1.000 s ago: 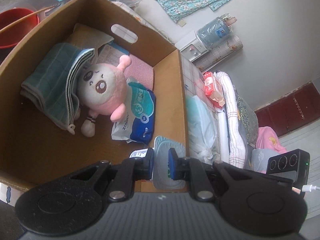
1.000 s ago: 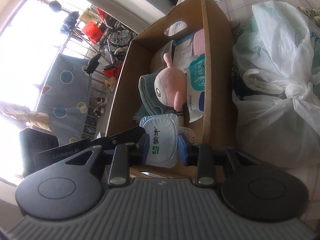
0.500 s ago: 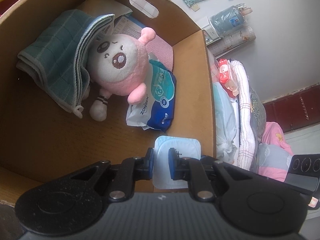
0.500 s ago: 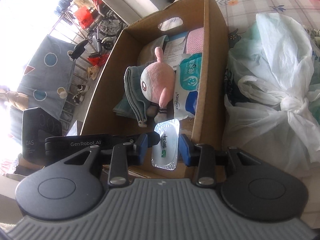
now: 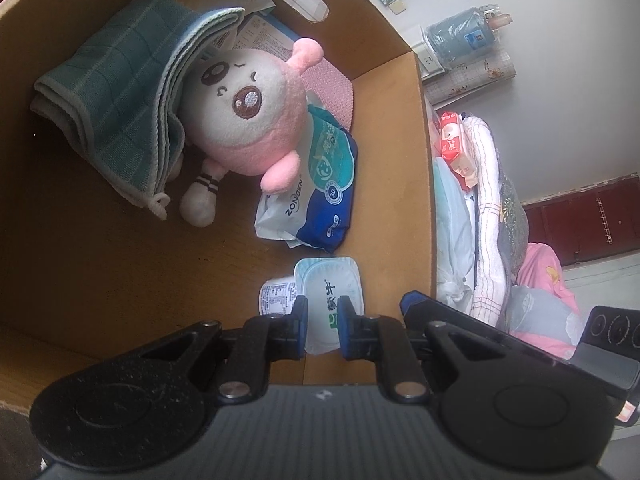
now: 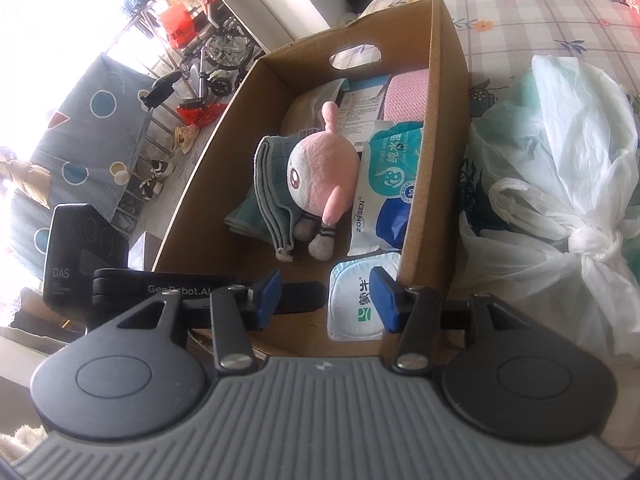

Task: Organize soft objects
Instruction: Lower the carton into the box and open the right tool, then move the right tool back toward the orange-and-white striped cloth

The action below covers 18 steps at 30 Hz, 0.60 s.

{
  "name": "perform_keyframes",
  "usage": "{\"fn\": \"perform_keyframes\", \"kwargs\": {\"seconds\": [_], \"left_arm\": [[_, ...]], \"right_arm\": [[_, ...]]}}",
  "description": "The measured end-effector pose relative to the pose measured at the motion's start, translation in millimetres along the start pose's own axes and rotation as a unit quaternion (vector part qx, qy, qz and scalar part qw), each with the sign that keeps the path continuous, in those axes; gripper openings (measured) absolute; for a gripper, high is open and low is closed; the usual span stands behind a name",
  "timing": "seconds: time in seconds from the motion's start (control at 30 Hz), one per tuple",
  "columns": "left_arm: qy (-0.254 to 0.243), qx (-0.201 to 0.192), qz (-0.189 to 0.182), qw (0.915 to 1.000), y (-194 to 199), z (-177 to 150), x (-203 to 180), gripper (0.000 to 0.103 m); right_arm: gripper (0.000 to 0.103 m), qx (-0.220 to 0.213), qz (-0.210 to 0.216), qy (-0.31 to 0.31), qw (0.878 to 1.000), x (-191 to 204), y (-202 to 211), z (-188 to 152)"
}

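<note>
Your soft milk pouch (image 5: 331,300) now sits low in the cardboard box's (image 5: 120,272) near corner, against the side wall, still pinched by your left gripper (image 5: 322,326). Your right gripper (image 6: 326,298) has just been opening and no longer presses it. Bare floor lies leftward; the wipes pack (image 5: 320,196) crowds ahead.

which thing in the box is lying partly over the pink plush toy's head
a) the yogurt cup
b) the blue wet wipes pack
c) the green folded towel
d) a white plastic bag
c, in the left wrist view the folded green towel drapes over one side of the pink plush toy's head, while the wipes pack lies on its other side, partly beneath it.
</note>
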State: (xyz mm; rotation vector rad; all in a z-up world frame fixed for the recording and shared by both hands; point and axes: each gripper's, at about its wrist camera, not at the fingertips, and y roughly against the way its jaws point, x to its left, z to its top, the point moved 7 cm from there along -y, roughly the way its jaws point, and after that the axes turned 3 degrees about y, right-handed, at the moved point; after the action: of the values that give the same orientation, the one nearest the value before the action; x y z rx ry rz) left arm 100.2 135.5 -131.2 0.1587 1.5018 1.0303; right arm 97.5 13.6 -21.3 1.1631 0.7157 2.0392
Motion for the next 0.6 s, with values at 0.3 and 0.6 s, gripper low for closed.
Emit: {"fn": "perform_keyframes", "kwargs": {"seconds": [0.3, 0.6], "left_arm": [[-0.014, -0.021, 0.005, 0.9997, 9, 4, -6, 0.021], [-0.092, -0.057, 0.021, 0.9939, 15, -8, -41, 0.05]], "right_arm": [[0.059, -0.03, 0.02, -0.01, 0.999, 1, 11, 2], [0.07, -0.13, 0.087, -0.071, 0.985, -17, 56, -22]]}}
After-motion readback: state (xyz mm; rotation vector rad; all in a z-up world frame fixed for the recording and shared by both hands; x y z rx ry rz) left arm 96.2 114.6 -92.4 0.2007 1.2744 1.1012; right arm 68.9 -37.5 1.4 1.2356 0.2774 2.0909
